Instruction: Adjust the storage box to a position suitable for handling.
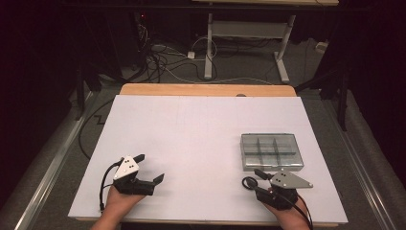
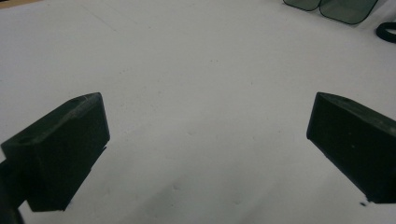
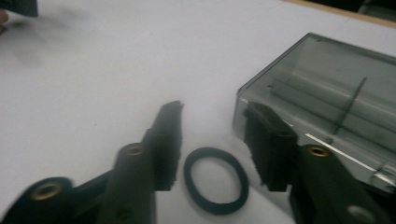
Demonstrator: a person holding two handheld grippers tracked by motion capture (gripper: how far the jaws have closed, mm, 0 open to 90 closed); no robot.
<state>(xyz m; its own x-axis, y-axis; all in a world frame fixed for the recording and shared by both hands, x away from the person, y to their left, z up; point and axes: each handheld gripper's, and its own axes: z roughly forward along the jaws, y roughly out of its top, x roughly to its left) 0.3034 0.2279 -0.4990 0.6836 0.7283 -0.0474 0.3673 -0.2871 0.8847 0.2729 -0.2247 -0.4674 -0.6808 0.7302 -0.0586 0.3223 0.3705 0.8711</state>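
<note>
**Right gripper closing in on a black ring beside the compartment box**

In the lower right of the high view, the right gripper point(image 1: 256, 179) is hovering over a black ring point(image 1: 249, 183) that is lying flat on the white board point(image 1: 191, 134), just in front of the near left corner of the clear compartment box point(image 1: 272, 151). The right gripper view is showing why it sits there: the ring point(image 3: 215, 180) is resting between the two spread jaws at the bottom centre of the frame, so the jaws are straddling it, released and gripping nothing as yet. The box point(image 3: 327, 102) is filling the right of that frame, its dividers visible through the smoky wall, with one jaw very near its corner, which could be leaving little room to close. Judging by the layout, the ring is probably heading for one of the compartments, which would explain working so close to the box.

In the lower left of the high view, the left gripper point(image 1: 148, 167) is waiting well apart from the box, its jaws wide and empty. Its own view is looking across bare board, with the box corner point(image 2: 348, 9) at the upper right edge.
</note>
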